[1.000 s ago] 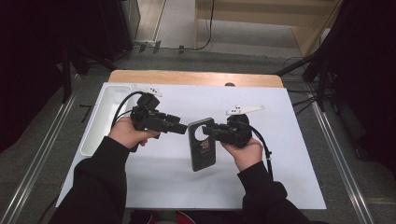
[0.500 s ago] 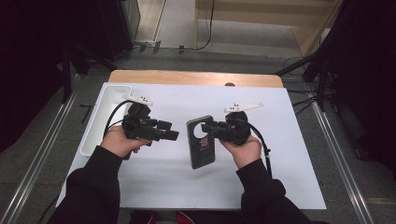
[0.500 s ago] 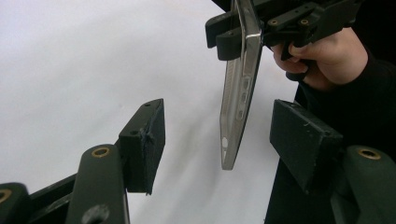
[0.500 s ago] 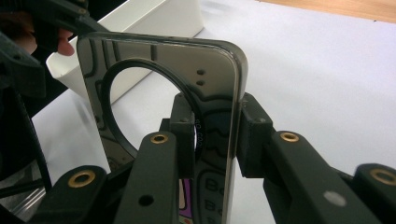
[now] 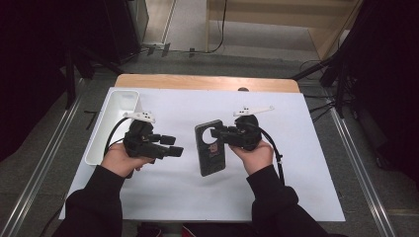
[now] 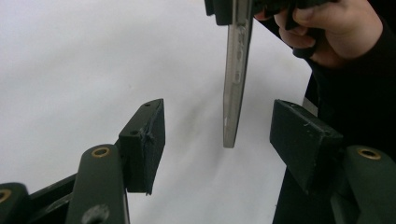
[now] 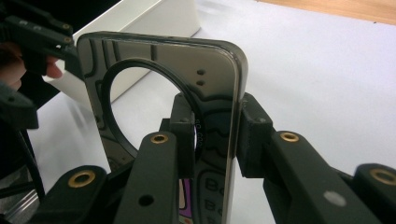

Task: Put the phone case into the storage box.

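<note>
While our right gripper (image 5: 220, 136) clamps the dark phone case (image 5: 211, 148) upright above the white mat (image 5: 306, 163), our left gripper (image 5: 174, 151) waits open-jawed beside it; we judge it must close on the case's free edge next.

**Little legible lettering**

The dark phone case (image 7: 205, 93) clamped in the right gripper (image 7: 215, 135) carries tiny raised characters by its ring at mid-frame, too small to read. At the bottom centre, large pale letters beginning "B" show twice beside a purple patch, the rest cut off.
</note>
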### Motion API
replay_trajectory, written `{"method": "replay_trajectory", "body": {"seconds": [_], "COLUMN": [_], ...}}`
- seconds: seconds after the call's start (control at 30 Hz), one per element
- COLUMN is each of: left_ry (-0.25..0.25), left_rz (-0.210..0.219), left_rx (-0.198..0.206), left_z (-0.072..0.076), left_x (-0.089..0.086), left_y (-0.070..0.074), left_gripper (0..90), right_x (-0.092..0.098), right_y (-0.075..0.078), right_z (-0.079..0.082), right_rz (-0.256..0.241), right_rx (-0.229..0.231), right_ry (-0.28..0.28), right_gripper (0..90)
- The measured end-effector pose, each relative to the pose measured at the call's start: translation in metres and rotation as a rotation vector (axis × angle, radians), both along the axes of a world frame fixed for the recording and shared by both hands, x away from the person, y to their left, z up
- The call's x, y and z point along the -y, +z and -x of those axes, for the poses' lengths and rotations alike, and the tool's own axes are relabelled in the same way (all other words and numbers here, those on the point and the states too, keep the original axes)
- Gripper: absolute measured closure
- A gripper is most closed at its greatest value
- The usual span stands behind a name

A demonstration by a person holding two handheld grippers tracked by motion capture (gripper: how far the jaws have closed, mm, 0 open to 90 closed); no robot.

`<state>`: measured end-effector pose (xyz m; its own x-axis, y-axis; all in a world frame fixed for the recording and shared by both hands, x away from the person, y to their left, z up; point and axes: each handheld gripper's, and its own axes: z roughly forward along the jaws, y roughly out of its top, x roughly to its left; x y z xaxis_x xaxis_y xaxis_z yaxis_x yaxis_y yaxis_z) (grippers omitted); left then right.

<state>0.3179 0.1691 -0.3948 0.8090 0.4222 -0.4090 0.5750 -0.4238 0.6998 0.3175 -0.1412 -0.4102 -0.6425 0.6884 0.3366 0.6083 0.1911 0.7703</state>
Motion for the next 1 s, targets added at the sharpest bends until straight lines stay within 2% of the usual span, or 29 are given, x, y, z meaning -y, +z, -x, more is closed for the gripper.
{"method": "replay_trajectory", "body": {"seconds": [0.1,0.23,0.43,0.8,1.0], "left_ry": [0.002,0.007,0.016,0.026,0.043], "left_rz": [-0.001,0.002,-0.022,-0.032,-0.016], "left_rx": [0.016,0.013,0.033,0.063,0.070], "left_z": [0.006,0.011,0.019,0.030,0.037], "left_x": [-0.001,-0.005,-0.011,-0.020,-0.024], "left_y": [-0.004,-0.010,-0.019,-0.037,-0.044], "left_gripper": [35.5,35.5,35.5,35.5,35.5], "right_x": [-0.002,-0.004,-0.008,-0.016,-0.020], "right_y": [0.002,0.003,0.005,0.009,0.009], "right_z": [-0.001,-0.003,-0.008,-0.014,-0.018], "right_rz": [0.003,0.007,0.011,0.013,0.014], "right_rx": [0.004,0.003,0.006,0.010,0.011], "right_ry": [0.000,-0.003,-0.007,-0.010,-0.012], "right_gripper": [70.6,70.6,70.6,70.5,70.5]}}
